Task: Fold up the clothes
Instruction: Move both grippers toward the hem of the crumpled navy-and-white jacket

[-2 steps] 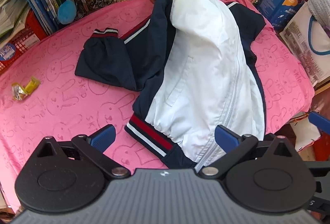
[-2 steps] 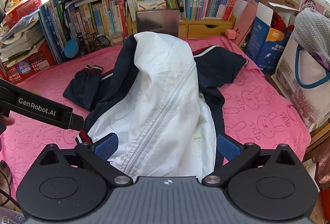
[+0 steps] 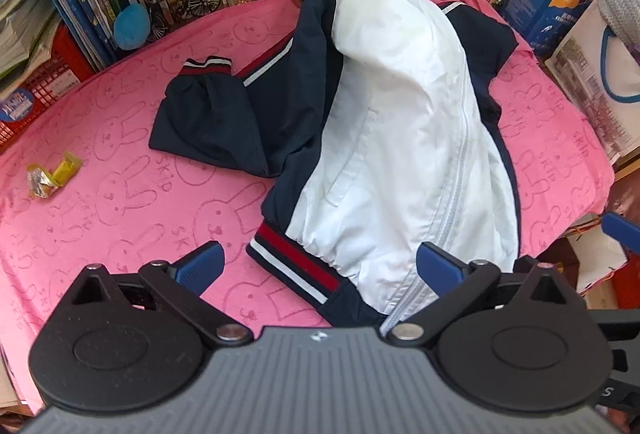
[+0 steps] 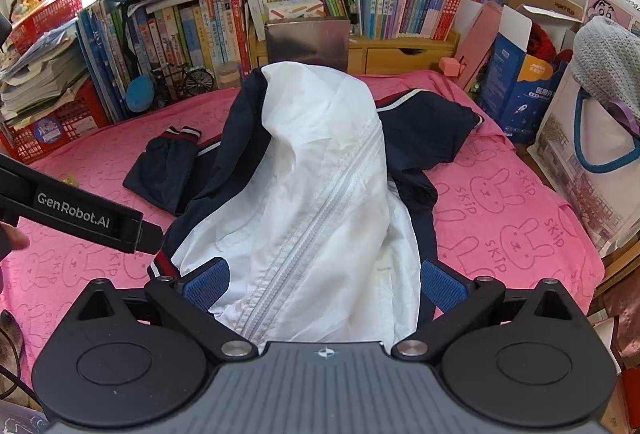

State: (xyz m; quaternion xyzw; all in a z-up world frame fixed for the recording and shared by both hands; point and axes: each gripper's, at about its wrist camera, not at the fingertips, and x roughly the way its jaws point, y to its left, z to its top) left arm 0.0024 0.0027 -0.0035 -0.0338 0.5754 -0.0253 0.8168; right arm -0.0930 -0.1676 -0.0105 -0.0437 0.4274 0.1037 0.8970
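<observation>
— White nylon jacket [image 4: 320, 194] lies unfolded on the pink cloth [image 4: 520, 202], zipper running straight away from me, hem nearest.

— Which of us is closer?

— Both spread wide, holding nothing: my right gripper [image 4: 322, 284] straddles the zipper, left gripper [image 3: 318, 264] faces the striped hem [image 3: 296, 266].

Both wrist views near, facing forward – sharing jacket [image 3: 400, 138], seemingly its hem

Jacket [image 3: 400, 138] near hem hidden behind the left hand-held gripper [image 3: 320, 266] body, far collar behind its white hump (lining side), book spines [image 4: 200, 30] too small to read
</observation>
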